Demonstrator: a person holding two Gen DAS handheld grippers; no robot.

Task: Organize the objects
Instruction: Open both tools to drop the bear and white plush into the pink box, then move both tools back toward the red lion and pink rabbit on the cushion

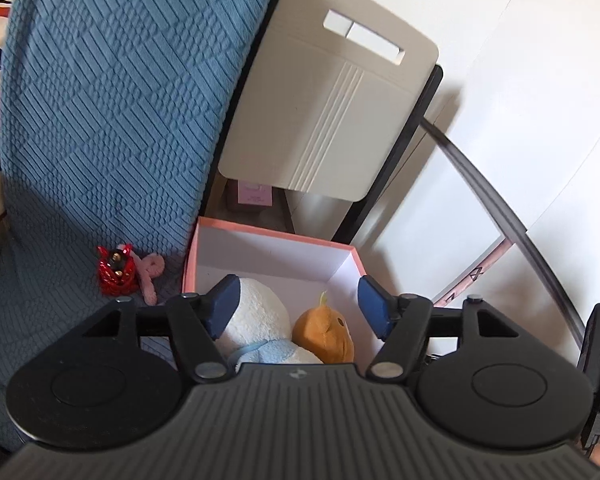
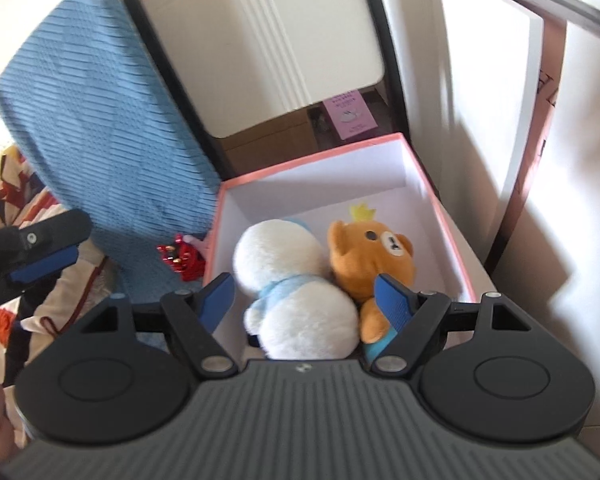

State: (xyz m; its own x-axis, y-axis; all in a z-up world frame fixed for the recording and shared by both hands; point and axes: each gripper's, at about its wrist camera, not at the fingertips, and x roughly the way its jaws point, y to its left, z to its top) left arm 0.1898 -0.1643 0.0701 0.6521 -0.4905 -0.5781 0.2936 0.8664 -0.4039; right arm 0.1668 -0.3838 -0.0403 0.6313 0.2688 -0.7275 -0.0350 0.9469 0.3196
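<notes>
A white box with a pink rim (image 1: 272, 234) (image 2: 312, 158) stands open, with a white plush (image 1: 260, 312) (image 2: 284, 264) and an orange bear plush (image 1: 324, 336) (image 2: 372, 256) side by side inside it. Left of the box, a shiny red toy (image 1: 116, 270) (image 2: 180, 260) and a small pink plush bunny (image 1: 152, 272) lie on the blue cover. My left gripper (image 1: 298, 292) is open above the box, gripping nothing. My right gripper (image 2: 304, 284) is also open, its pads apart from the two plushes below. One of the left gripper's fingers (image 2: 44, 264) shows at the far left.
A blue quilted cover (image 1: 112, 100) (image 2: 100, 100) drapes a seat back left of the box. A beige chair back with a handle slot (image 1: 332, 100) stands behind it, a pink booklet (image 1: 256, 194) (image 2: 350, 114) beneath. White panels and a dark rail (image 1: 500, 208) lie to the right, patterned bedding (image 2: 20, 200) to the left.
</notes>
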